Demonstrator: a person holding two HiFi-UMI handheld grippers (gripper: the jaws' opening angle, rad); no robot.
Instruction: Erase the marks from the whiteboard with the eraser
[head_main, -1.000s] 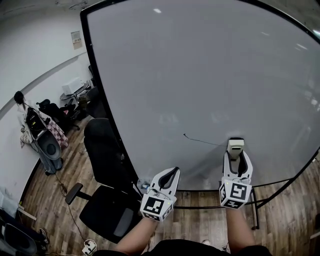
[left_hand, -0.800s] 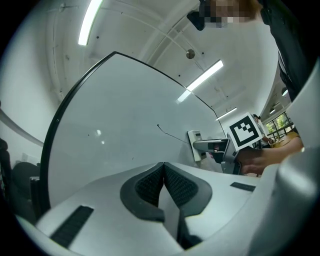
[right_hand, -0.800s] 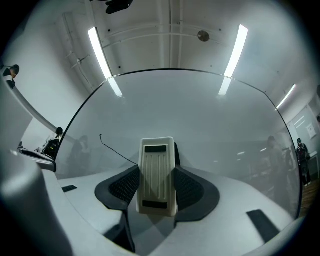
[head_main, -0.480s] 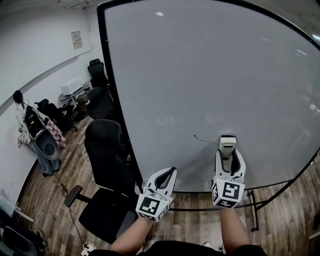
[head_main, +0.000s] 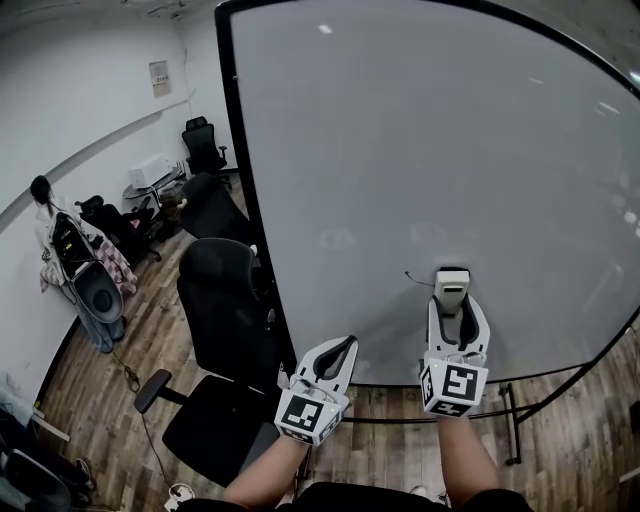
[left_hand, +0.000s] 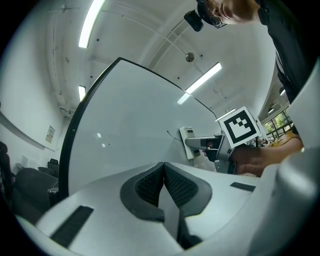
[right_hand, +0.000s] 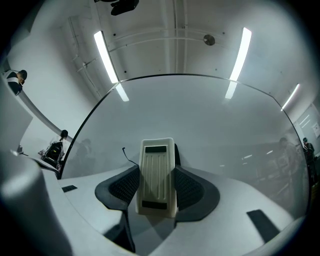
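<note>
A large whiteboard (head_main: 420, 150) in a black frame fills the head view. My right gripper (head_main: 452, 298) is shut on a white eraser (head_main: 451, 289) pressed against the board's lower part. A thin dark mark (head_main: 414, 277) sticks out just left of the eraser. In the right gripper view the eraser (right_hand: 157, 176) sits between the black pads, with the mark (right_hand: 127, 156) to its left. My left gripper (head_main: 338, 352) hangs lower left, off the board, shut with nothing in it (left_hand: 164, 172). The left gripper view also catches the eraser (left_hand: 187, 142) on the board.
Black office chairs (head_main: 225, 320) stand left of the board on the wooden floor (head_main: 120, 350). The board's metal stand (head_main: 520, 400) runs along the floor below it. A person (head_main: 45, 200) and bags (head_main: 95, 285) are by the far left wall.
The right gripper has slid the eraser left along the dark line, which is now much shorter. The view has shifted so the board's left edge sits further right.
</note>
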